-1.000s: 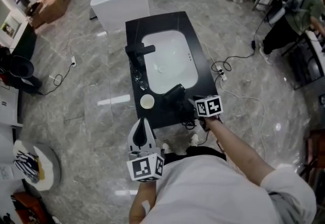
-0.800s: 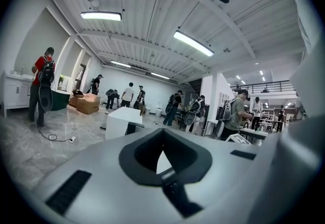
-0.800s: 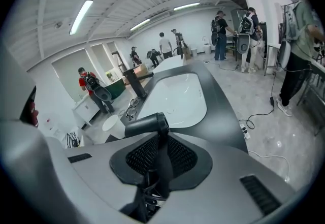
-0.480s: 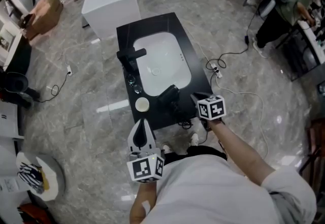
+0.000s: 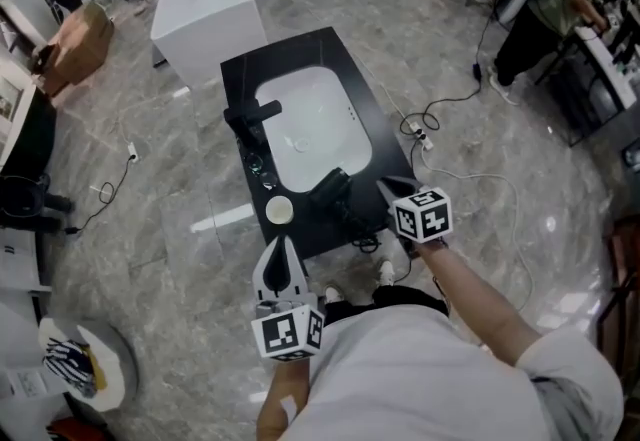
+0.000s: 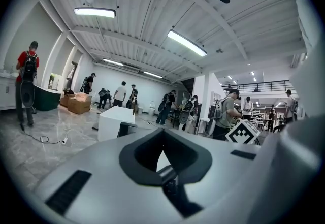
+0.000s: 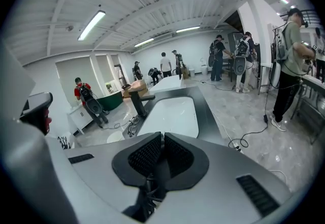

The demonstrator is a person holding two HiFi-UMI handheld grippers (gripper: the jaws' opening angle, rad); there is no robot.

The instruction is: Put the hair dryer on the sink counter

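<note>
Black hair dryer (image 5: 335, 191) on sink counter (image 5: 300, 47), near closed right fingers (image 5: 385, 187).

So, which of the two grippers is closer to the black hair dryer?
The right gripper: its tips sit beside the hair dryer, while the left gripper is back by the near corner of the counter, farther away.

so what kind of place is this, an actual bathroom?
Probably not: it looks like a big open workshop or showroom hall. A freestanding black sink counter stands alone on a wide stone-look floor, loose cables run across it, and several people work nearby.
</note>
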